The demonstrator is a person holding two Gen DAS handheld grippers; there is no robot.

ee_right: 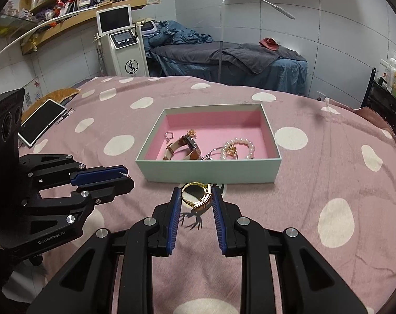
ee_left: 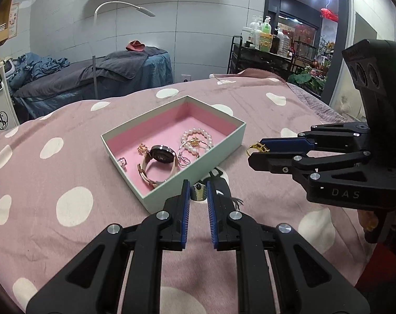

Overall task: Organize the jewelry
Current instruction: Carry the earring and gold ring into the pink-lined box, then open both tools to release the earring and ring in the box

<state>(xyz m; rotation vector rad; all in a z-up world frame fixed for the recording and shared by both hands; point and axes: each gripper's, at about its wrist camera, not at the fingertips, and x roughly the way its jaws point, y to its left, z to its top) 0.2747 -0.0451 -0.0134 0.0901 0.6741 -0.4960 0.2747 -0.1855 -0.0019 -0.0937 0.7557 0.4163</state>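
Nearest you, your left tool (ee_left: 198, 192) pinches a small silver band ring (ee_left: 198, 193) between its blue pads, just short of the pale green cardboard box with pink lining (ee_left: 198, 168). Your right tool (ee_right: 196, 196) grips a gold bangle ring (ee_right: 198, 196) above the pink polka-dot bedspread (ee_right: 328, 183). Inside the box lie a beige-strapped wristwatch (ee_left: 156, 159) and a white pearl bracelet (ee_left: 198, 138)

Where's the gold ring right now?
The gold ring is pinched between the right gripper fingertips, lifted just in front of the near wall of the jewelry box; the left wrist view shows it right of the box.
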